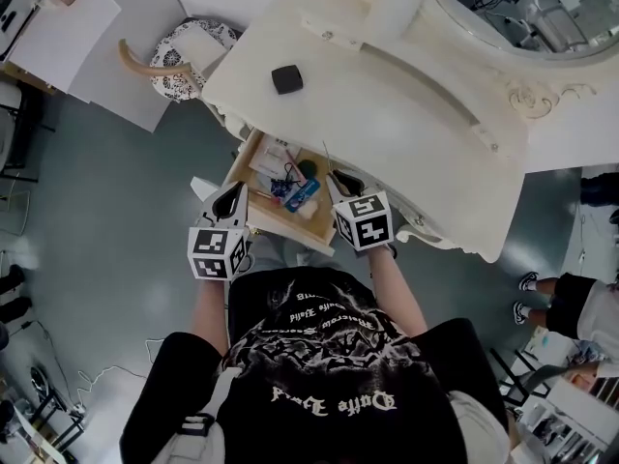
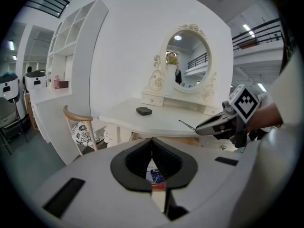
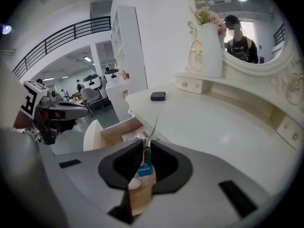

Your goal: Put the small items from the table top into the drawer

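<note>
A small black box [image 1: 287, 78] lies on the cream dressing table [image 1: 406, 114], far from both grippers. Under the table's front edge a wooden drawer [image 1: 244, 159] stands open, with several small items inside. My right gripper [image 1: 343, 180] hovers over the drawer's right end, shut on a thin grey stick [image 1: 326, 158]; the stick pokes up past its tips [image 3: 154, 126]. My left gripper [image 1: 232, 193] is at the drawer's left front corner, shut and empty. In the left gripper view the jaw tips meet [image 2: 152, 140]. The right gripper [image 2: 199, 127] and the black box [image 2: 144, 110] also show there.
A chair with a patterned cushion [image 1: 184, 56] stands left of the table. An oval mirror [image 1: 513, 17] and a white vase [image 3: 211, 44] rise at the table's back, above a raised shelf with small drawers [image 3: 190, 84]. Another person's feet [image 1: 527, 293] are at the right.
</note>
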The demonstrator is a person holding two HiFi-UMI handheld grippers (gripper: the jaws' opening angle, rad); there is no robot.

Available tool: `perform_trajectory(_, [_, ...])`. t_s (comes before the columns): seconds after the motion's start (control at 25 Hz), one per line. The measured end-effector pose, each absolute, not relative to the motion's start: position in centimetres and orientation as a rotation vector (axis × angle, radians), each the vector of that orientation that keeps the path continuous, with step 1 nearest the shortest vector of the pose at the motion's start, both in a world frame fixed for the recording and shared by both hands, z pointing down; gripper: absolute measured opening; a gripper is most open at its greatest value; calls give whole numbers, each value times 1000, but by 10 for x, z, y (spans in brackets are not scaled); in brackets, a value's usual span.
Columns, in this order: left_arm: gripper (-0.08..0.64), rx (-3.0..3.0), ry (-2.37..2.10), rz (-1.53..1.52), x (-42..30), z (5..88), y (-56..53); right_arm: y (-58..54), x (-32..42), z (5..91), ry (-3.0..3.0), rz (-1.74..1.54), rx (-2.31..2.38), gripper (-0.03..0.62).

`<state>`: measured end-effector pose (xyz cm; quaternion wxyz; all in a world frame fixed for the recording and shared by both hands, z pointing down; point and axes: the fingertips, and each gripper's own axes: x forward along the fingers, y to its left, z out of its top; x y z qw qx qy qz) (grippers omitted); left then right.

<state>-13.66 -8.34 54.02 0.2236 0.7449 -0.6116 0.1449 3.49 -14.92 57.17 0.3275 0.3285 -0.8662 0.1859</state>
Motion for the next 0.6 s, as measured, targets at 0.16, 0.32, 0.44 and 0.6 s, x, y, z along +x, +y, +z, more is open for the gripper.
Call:
perform_trajectory(0.16, [16, 2058, -1687, 404, -138, 540, -83, -134, 24, 579, -2269, 500, 806, 58])
perform_trajectory(0.32, [16, 2057, -1684, 400, -140, 542, -85, -123, 18, 591, -2245, 529, 778, 58])
perform_trajectory(0.44, [16, 2061, -1677, 401, -143, 542, -86, -120, 13, 598, -2224, 551, 760, 58])
perform_trajectory(0.6, [16, 2058, -1670, 407, -149, 542, -86, -121, 6, 608, -2198, 588, 752, 58])
